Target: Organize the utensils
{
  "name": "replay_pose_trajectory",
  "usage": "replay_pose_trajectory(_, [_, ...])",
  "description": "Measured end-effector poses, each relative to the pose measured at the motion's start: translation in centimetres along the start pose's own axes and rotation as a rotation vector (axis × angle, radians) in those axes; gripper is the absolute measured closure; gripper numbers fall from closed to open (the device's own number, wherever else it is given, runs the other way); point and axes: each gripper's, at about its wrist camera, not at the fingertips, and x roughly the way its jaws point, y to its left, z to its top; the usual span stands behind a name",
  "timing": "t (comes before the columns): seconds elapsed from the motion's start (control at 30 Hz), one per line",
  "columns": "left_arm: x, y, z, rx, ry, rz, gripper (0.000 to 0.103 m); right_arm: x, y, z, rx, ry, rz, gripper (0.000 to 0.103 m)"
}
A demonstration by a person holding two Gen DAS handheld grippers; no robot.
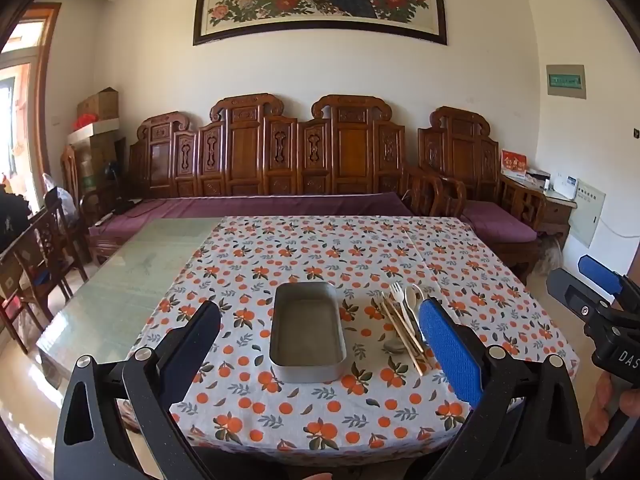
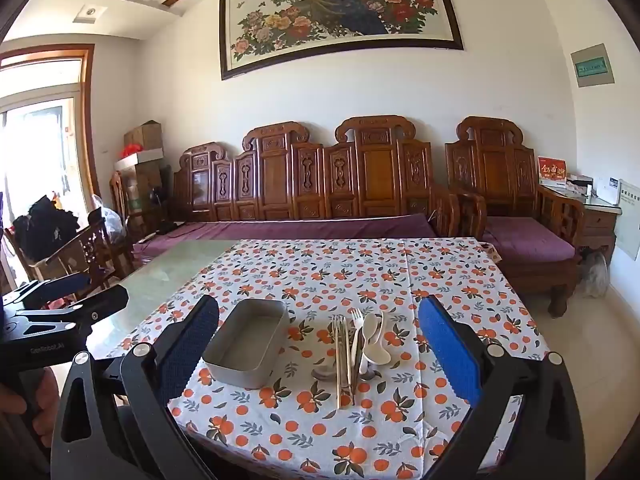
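An empty grey metal tray (image 1: pixel 307 330) (image 2: pixel 248 342) sits on the orange-print tablecloth (image 1: pixel 320 412) (image 2: pixel 320 432). To its right lies a pile of utensils (image 1: pixel 402 320) (image 2: pixel 356 346): wooden chopsticks (image 2: pixel 344 364), a pale fork (image 2: pixel 356 324), pale spoons (image 2: pixel 374 340) and a metal spoon. My left gripper (image 1: pixel 320 320) is open and empty, held above the table's near edge facing the tray. My right gripper (image 2: pixel 320 320) is open and empty, facing the utensils. Each gripper shows at the edge of the other's view (image 1: pixel 600 300) (image 2: pixel 60 308).
The cloth covers the right part of a glass-topped table (image 1: pixel 120 280) (image 2: pixel 168 272). A carved wooden sofa with purple cushions (image 1: pixel 280 168) (image 2: pixel 320 184) stands behind it. Wooden chairs (image 1: pixel 48 248) (image 2: pixel 88 244) stand at the left.
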Motion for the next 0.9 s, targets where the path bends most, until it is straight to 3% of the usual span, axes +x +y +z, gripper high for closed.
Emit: replay_pose_trajectory(0.9, [0.3, 0.6, 1.4, -0.002, -0.015, -0.002, 0.007, -0.3, 0.0, 0.2, -0.005, -0.004, 0.001, 0.003])
